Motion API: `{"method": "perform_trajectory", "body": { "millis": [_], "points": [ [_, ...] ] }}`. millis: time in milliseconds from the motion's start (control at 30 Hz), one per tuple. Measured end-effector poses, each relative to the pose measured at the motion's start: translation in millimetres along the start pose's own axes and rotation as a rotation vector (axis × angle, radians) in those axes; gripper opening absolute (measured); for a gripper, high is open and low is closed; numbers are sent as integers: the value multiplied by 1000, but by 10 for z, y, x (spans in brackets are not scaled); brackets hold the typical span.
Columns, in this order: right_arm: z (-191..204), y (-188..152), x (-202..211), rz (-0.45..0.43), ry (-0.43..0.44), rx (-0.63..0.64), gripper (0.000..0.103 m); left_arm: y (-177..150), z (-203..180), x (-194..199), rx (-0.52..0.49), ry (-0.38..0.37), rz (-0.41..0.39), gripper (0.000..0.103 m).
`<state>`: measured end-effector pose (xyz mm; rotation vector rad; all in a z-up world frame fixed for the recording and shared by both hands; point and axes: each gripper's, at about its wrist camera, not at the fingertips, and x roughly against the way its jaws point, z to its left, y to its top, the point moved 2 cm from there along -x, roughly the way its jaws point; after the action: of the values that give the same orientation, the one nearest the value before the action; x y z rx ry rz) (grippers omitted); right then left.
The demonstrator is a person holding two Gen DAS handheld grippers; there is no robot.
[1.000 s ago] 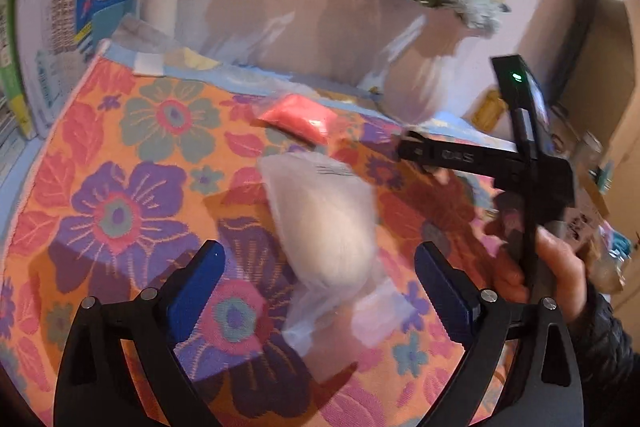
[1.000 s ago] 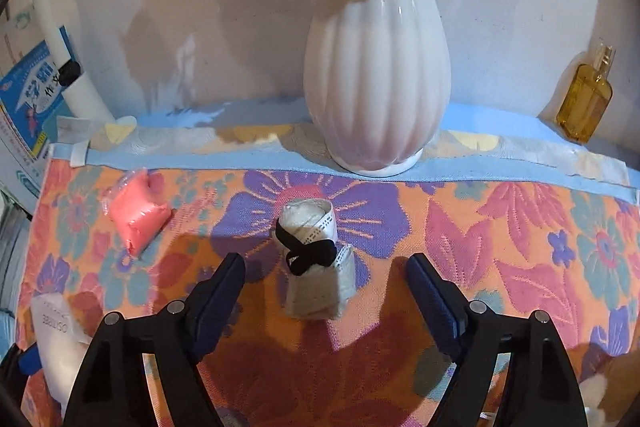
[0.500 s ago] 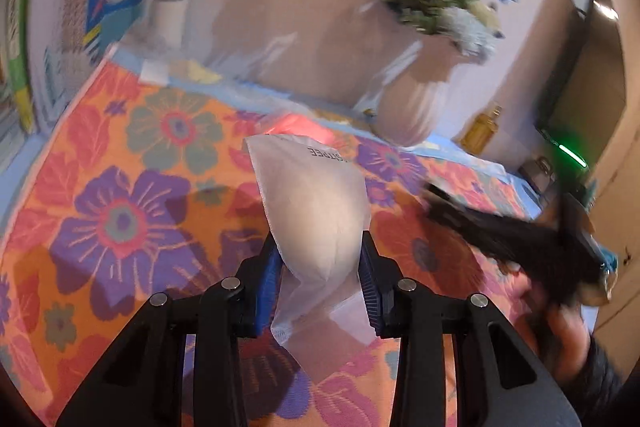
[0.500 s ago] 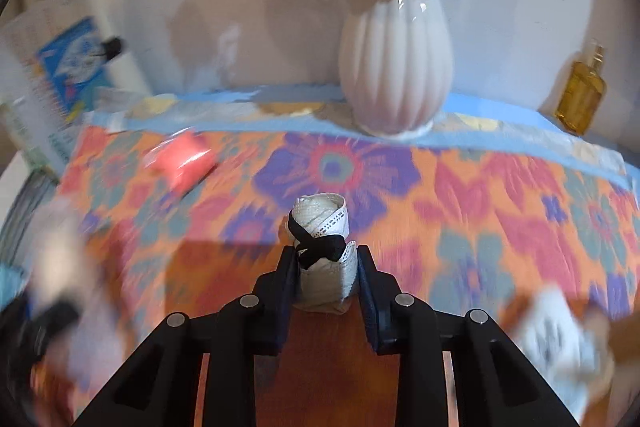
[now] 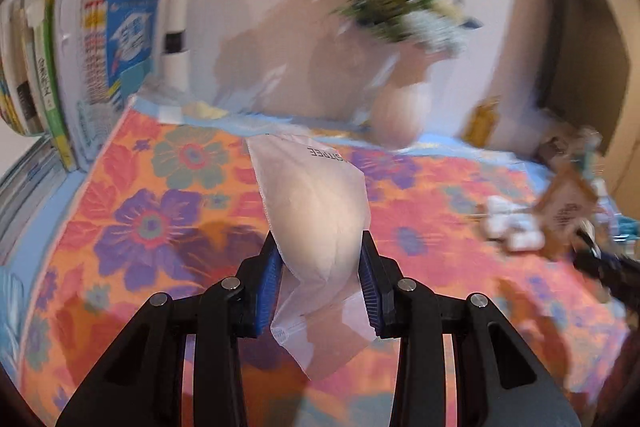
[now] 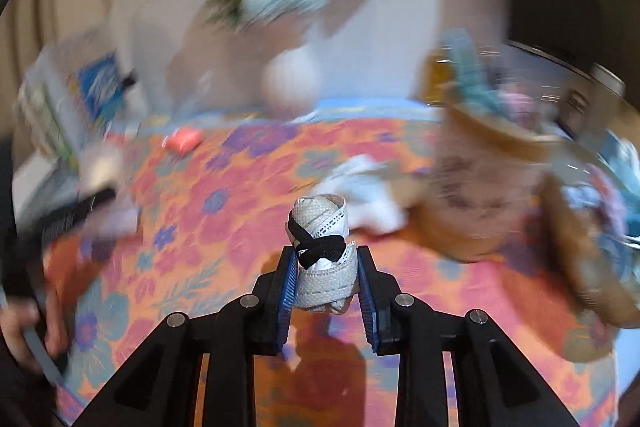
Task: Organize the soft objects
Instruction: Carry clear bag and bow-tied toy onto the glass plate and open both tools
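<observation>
Above the floral cloth (image 5: 168,219), the left gripper (image 5: 320,279) is clamped on a white plastic pouch (image 5: 316,215), whose slack lower end hangs below the pads. The right gripper (image 6: 326,279) pinches a rolled lace bundle (image 6: 322,251) near the brown basket (image 6: 472,199). Risk: the slick pouch could slide out, or the bundle's black tie could snag the basket rim.

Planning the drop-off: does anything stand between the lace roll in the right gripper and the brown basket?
Only a white cloth bundle lies before the brown basket, just beyond the lace roll; the view is blurred.
</observation>
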<state>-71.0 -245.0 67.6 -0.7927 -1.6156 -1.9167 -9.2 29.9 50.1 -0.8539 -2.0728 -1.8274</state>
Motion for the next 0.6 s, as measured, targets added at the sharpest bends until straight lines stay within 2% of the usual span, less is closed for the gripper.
{"method": "perform_trajectory", "body": {
  "millis": [133,233,300,400,467,600],
  "points": [
    [-210,290,547,-101,-107,32,28,145,-644,373,-72,-105,-79,34],
    [-548,435,912,-179,-184,-10,28,325,-1216,549,-127,-209,-112,34],
    [-904,496,1010,-180,-210,-90,28,450,-1689,630,-161,-316,-125,34],
    [-1576,506,987,-127,-198,-267,28,579,-2213,684,-188,-415,-148,34],
    [-1918,470,1007,-109,-194,-353,28,669,-2602,641,-207,-498,-128,34],
    [-2437,528,909,-92,-198,-446,28,731,-3278,425,-278,-540,-86,34]
  ]
}}
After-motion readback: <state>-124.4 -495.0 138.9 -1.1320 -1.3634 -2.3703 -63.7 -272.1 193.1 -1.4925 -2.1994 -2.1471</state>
